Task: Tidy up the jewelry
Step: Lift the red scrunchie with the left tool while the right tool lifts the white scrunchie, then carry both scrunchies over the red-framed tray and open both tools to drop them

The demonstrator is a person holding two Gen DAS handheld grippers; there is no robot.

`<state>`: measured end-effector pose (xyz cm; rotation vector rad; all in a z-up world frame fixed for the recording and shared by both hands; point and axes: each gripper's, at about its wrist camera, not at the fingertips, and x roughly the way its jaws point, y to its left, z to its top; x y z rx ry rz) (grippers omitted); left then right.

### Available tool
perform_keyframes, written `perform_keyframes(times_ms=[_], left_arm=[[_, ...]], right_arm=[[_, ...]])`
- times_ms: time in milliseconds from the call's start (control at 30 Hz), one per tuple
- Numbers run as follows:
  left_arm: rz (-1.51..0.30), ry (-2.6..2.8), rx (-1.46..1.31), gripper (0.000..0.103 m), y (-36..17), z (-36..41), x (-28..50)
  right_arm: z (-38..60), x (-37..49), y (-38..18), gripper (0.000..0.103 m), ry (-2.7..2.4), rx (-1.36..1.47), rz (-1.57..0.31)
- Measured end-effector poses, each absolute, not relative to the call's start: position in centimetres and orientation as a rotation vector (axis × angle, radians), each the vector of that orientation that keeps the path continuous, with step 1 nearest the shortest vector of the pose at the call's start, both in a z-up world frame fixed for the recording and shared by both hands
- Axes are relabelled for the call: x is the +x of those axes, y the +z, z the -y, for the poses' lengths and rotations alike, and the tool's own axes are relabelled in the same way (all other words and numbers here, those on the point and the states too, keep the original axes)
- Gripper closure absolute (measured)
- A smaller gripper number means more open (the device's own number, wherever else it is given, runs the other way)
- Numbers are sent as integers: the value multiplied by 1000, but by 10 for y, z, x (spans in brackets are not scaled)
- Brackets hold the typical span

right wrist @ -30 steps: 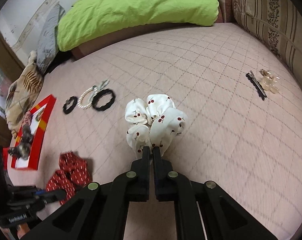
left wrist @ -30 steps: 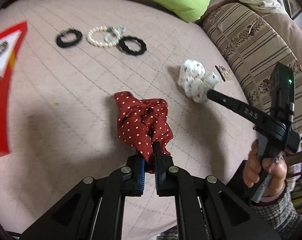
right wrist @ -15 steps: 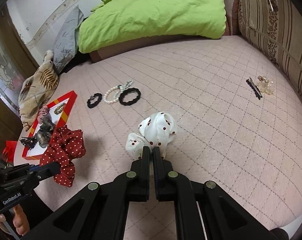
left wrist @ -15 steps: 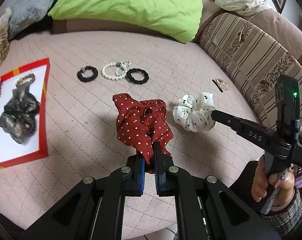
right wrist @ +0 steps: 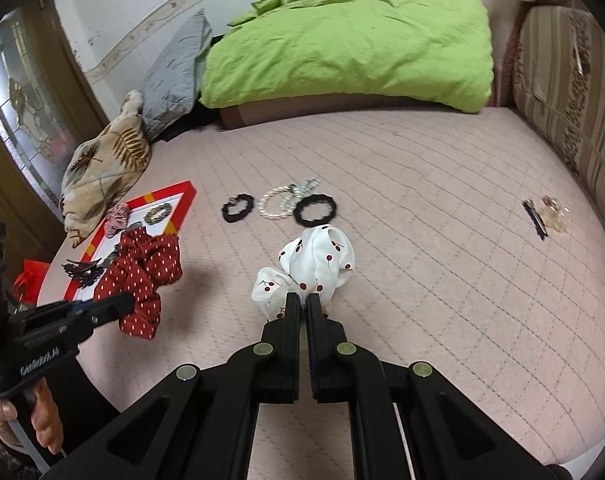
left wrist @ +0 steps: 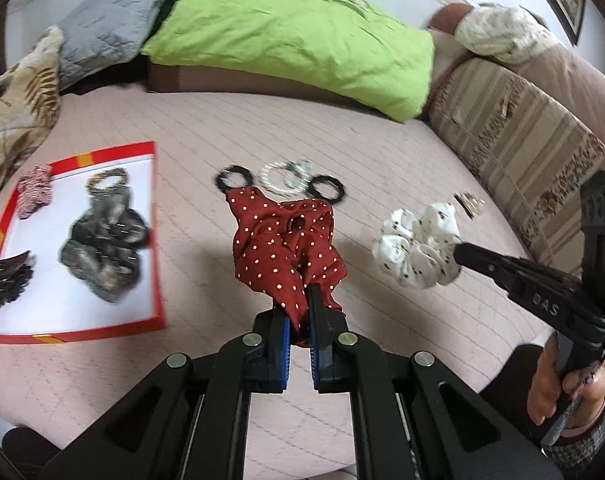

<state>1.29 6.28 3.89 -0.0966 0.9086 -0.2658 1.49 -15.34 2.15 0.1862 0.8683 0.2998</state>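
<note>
My left gripper (left wrist: 298, 300) is shut on a red polka-dot scrunchie (left wrist: 284, 248) and holds it above the bed, right of the red-rimmed tray (left wrist: 156, 216). The scrunchie also shows in the right wrist view (right wrist: 142, 276). My right gripper (right wrist: 303, 300) is shut on a white cherry-print scrunchie (right wrist: 310, 268), also lifted; it shows in the left wrist view (left wrist: 420, 246). The tray holds a dark grey scrunchie (left wrist: 102, 248), a black claw clip (left wrist: 6, 276), a pink scrunchie (left wrist: 34, 192) and a beaded bracelet (left wrist: 106, 178).
On the pink quilt lie two black hair ties (right wrist: 237, 208) (right wrist: 315, 210), a pearl bracelet (right wrist: 278, 202), and a black hair clip with a gold piece (right wrist: 542, 216) at the right. A green duvet (right wrist: 350, 52), pillows (right wrist: 102, 168) and a striped cushion (right wrist: 570, 80) border the bed.
Both grippers have lifted and pulled back with their scrunchies. The left view has swung left, so the tray is now in fuller view.
</note>
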Motion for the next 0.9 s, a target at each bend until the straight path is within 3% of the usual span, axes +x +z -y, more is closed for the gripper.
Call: perform_keyframes(times_ms=[900], left_arm=[[-794,111,-237,96,47,-240,40]], right_arm=[[3,58,55,99,527,41,-849]])
